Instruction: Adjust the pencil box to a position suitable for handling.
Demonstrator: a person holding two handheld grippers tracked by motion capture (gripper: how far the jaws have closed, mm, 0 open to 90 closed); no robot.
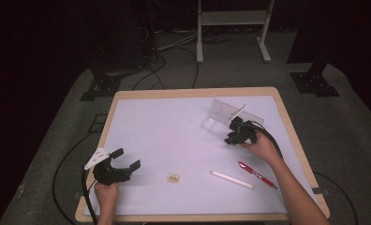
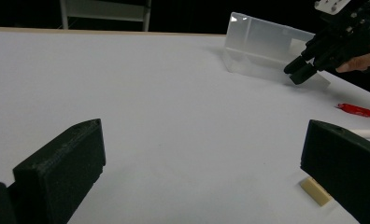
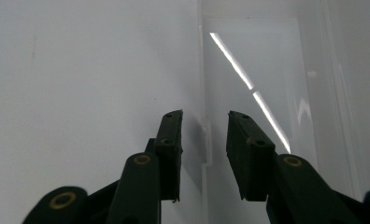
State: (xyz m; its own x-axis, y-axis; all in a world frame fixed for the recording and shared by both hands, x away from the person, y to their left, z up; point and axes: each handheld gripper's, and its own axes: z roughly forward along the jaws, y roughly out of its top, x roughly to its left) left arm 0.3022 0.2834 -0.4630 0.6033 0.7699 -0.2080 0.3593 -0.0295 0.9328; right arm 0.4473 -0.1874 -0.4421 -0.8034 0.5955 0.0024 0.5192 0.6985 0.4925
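Jaws of the right gripper (image 1: 233,134) were held narrowly apart at the clear plastic box (image 1: 230,114) edge, far right on the bench (image 1: 165,136). Left gripper (image 1: 126,158) jaws were spread wide near the eraser (image 1: 174,178).

No words, numbers or signs can be read in any of the pictures. The red pen (image 1: 257,174) is seen lying on the table (image 1: 174,136), but it is too small and blurred for any print on it to be made out. The small tan block (image 1: 173,178) may have a mark on top, yet nothing can be read from it. The clear plastic box (image 2: 262,44) is seen with plain walls, and no label is found on it. The white stick (image 1: 232,179) is plain too. No brand is seen on the black parts of the left gripper (image 1: 126,159) or the right gripper (image 1: 231,124).
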